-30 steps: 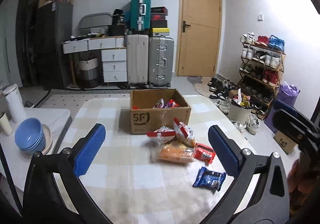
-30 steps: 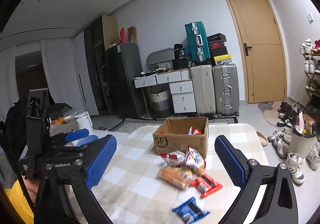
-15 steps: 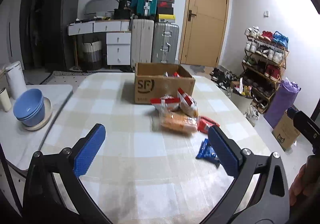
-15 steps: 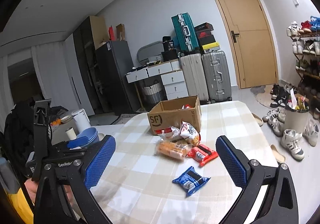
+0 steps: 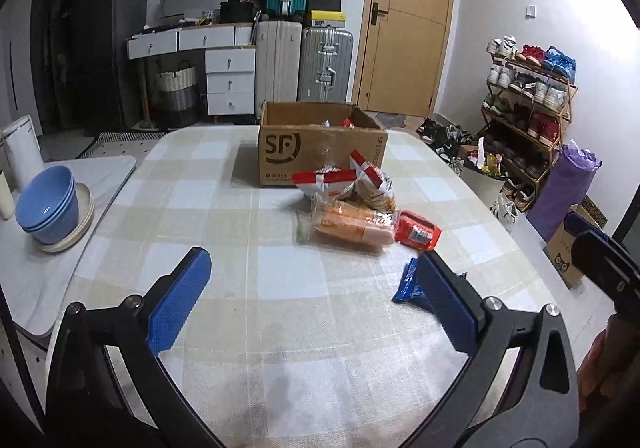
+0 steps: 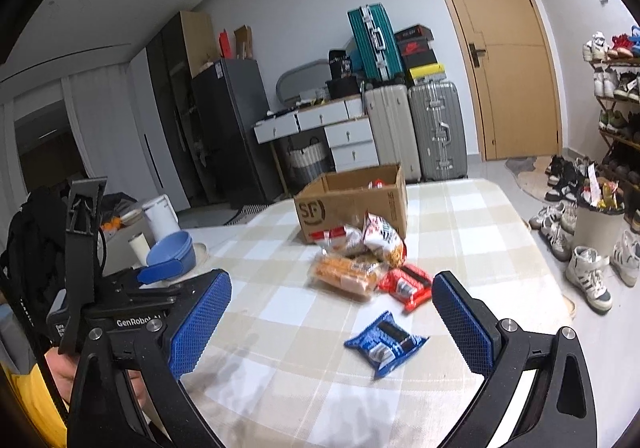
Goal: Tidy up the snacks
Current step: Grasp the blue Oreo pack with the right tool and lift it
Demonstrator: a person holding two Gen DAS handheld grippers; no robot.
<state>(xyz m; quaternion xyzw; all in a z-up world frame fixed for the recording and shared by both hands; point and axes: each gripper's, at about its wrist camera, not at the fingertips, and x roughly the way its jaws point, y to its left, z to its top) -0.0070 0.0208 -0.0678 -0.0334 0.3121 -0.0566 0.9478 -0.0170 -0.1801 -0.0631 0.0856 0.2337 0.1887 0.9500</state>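
Logging snack positions: blue packet lies alone on the checked bench, nearest me; red packet, orange-filled clear bag and two red-white bags cluster just before the SF carton. I read my right tool wide, holding nothing, above the bench. Left tool likewise wide, empty.

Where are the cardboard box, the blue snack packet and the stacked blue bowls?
Box (image 5: 320,151): left wrist view, on its front wall beside the printed logo.
Blue packet (image 6: 386,342): right wrist view, middle of the wrapper.
Bowls (image 5: 46,205): left wrist view, inside of the top bowl.
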